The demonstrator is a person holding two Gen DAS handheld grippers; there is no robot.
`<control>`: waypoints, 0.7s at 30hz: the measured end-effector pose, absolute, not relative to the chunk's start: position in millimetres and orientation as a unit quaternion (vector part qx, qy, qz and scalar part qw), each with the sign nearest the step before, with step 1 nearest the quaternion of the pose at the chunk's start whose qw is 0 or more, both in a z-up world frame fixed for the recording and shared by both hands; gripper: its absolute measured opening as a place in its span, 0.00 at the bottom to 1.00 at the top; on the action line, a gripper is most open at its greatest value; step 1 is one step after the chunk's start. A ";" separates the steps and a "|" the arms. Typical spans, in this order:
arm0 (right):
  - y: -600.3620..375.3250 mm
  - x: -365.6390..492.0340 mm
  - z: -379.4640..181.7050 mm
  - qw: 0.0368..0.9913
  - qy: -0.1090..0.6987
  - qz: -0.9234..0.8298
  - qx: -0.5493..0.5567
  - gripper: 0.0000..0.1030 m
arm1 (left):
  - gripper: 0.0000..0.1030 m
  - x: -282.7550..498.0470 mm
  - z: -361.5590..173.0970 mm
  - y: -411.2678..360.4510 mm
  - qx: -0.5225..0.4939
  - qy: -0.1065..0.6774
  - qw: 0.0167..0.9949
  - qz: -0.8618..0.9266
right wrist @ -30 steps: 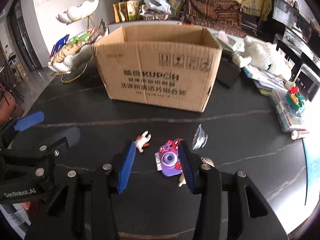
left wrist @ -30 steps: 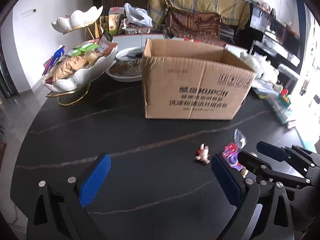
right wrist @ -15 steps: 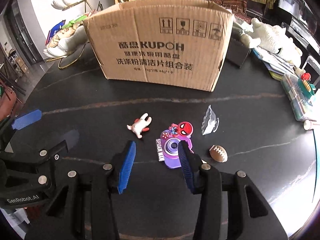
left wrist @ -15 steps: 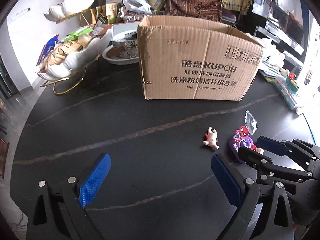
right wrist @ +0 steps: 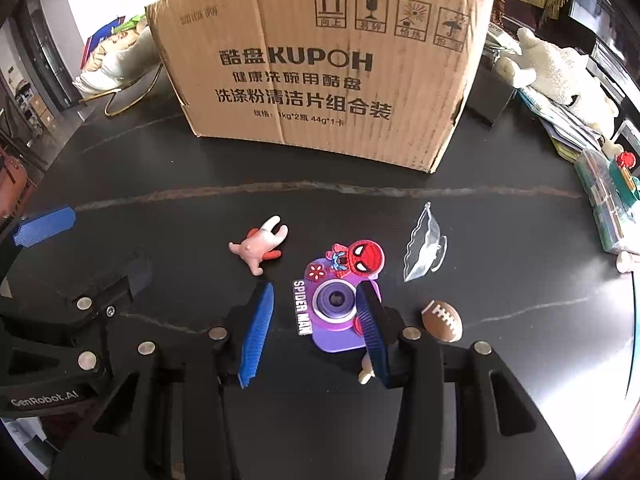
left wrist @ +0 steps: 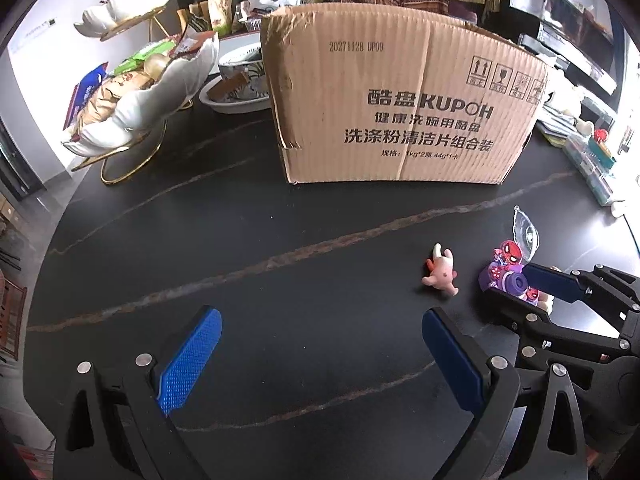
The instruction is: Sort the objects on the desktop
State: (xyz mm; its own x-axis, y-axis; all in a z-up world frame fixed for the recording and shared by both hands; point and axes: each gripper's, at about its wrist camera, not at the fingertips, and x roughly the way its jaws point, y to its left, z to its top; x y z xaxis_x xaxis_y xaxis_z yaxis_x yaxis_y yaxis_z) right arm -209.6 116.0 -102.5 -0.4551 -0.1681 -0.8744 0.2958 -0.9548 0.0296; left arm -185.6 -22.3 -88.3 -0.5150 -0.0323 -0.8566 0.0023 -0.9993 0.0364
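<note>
A purple Spider-Man toy camera [right wrist: 334, 304] lies on the black table, also in the left wrist view [left wrist: 506, 276]. My right gripper [right wrist: 316, 300] is open, low over it, jaws on either side of the camera body. A small pink figurine [right wrist: 260, 246] lies left of the camera, also in the left wrist view [left wrist: 440, 274]. A clear plastic piece [right wrist: 424, 242] and a tiny brown football [right wrist: 442, 320] lie to its right. My left gripper [left wrist: 320, 334] is open and empty, wide apart above bare table. A cardboard box [right wrist: 324, 60] stands behind.
A white shell-shaped snack stand [left wrist: 148, 96] and a patterned bowl [left wrist: 240, 92] sit at the back left. A white plush toy [right wrist: 560, 68], books and plastic cases [right wrist: 608, 196] line the right side. The table's edge [right wrist: 624, 360] curves close at the right.
Both grippers have moved forward and lower toward the table. The right gripper's jaws now straddle the toy camera. No object has moved.
</note>
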 end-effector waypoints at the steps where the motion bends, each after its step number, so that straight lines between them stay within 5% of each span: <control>1: 115.4 -210.3 -103.2 0.136 0.066 -0.851 0.502 0.40 | 0.96 -186.6 -89.5 -22.6 0.494 -0.013 0.008 -0.869; 9: 114.4 -213.1 -103.1 0.131 0.073 -0.855 0.497 0.26 | 0.96 -184.3 -90.6 -14.1 0.496 -0.021 -0.003 -0.868; 10: 114.2 -212.7 -102.4 0.131 0.072 -0.855 0.496 0.16 | 0.96 -183.6 -89.8 -13.4 0.495 -0.022 -0.002 -0.868; 21: 113.1 -203.2 -87.0 0.122 0.082 -0.867 0.476 0.16 | 0.96 -174.6 -73.6 -12.0 0.474 -0.030 0.000 -0.880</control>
